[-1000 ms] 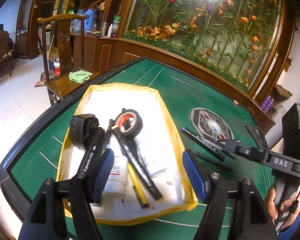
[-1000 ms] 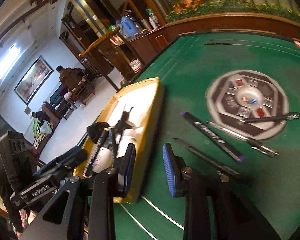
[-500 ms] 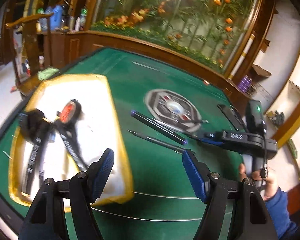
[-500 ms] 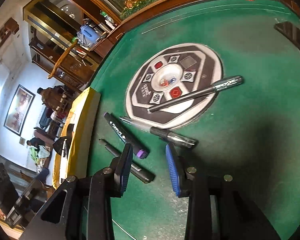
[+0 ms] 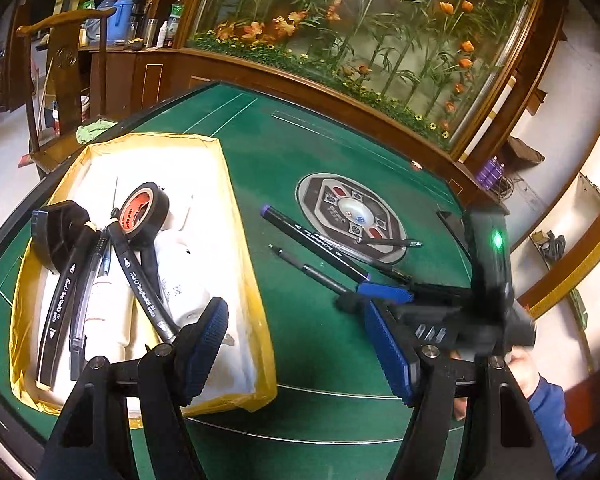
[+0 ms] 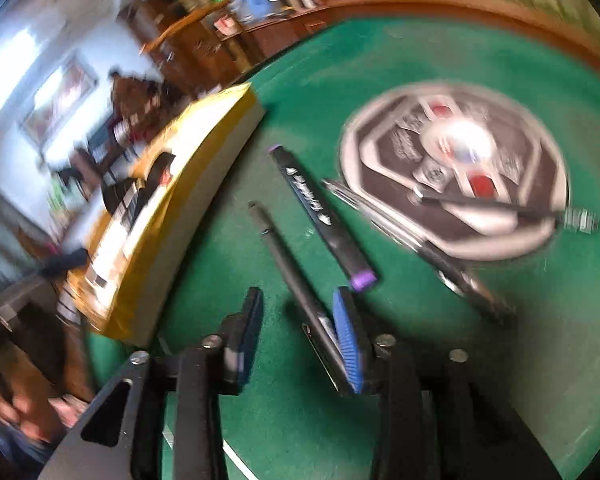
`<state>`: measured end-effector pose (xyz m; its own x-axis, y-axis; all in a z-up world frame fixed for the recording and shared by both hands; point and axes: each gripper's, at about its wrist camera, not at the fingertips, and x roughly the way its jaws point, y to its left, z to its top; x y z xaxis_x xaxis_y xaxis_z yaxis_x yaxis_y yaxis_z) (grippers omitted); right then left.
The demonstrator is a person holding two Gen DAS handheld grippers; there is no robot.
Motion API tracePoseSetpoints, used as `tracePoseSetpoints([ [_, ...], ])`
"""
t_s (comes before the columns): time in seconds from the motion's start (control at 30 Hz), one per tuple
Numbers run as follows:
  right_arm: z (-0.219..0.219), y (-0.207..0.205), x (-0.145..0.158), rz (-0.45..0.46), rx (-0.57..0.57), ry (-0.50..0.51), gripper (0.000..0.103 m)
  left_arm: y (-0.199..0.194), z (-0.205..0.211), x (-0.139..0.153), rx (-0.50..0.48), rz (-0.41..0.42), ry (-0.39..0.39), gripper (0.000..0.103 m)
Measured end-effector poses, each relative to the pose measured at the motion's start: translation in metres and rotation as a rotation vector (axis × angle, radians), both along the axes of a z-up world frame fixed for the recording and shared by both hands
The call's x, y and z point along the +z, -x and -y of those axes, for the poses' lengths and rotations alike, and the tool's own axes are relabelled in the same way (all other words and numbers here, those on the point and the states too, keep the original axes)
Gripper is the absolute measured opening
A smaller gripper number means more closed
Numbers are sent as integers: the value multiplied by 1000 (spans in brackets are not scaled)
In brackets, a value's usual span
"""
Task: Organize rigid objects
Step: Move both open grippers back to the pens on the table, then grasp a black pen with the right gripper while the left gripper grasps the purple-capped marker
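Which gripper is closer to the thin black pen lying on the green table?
Right. The right gripper, jaws opening, straddles the thin black pen; the left gripper hovers open near the yellow-edged tray.

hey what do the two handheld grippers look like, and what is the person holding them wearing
Both grippers are black angular frames with silver screws at the joints and ribbed blue pads on their fingers. The left gripper fills the foreground of its own view. The right gripper has pale lettering on its crossbar and a black handle with a lit green light. The hand gripping it wears a blue sleeve.
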<state>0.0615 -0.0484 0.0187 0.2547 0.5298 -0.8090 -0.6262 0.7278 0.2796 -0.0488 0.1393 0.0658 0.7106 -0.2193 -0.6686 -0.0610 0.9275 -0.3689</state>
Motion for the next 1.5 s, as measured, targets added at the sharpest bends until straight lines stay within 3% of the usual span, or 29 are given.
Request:
tracePoseSetpoints([
  [0.07,-15,14,1,103,30,91,37,0,-1,0,2,-3,0,74],
  [0.1,-21,21,1,151,43,142,21,-1,-2,-1,5,-4,2,74],
  [0.13,-24,27,1,182,57,186,12,-1,-2,-1,6,-5,6,74],
  [0.2,-22,33,4,166,62,203,12,-3,-2,-1,4,-10,18,74],
  [0.43,38,46,49,144,-45,-14,11,-26,11,6,-33,-52,103,74],
  [0.53,77,46,66,180,-157,-80,11,-48,22,6,-41,-87,163,74],
  [0.63,104,30,67,152,-264,-152,11,-82,34,-7,4,-157,190,74],
  [0.7,119,21,65,100,-307,-210,11,-100,38,-18,31,-195,189,66],
  [0.83,130,20,67,84,-328,-253,11,-126,44,-36,86,-252,169,49],
  [0.93,132,22,70,83,-326,-277,11,-138,49,-42,98,-274,151,47],
  [1.0,134,21,70,79,-325,-285,11,-143,52,-45,101,-282,120,40],
  [1.07,134,21,68,71,-324,-290,11,-146,54,-50,106,-296,90,18],
  [1.27,136,20,67,52,-322,-304,11,-147,42,-56,121,-302,60,18],
  [1.37,136,19,64,37,-320,-312,11,-152,39,-57,122,-313,93,19],
  [1.4,136,19,63,34,-318,-314,11,-156,41,-57,125,-317,98,20],
  [1.47,136,19,64,37,-321,-313,11,-162,41,-59,146,-331,79,35],
  [1.5,136,19,63,38,-322,-313,11,-163,42,-58,148,-326,74,35],
])
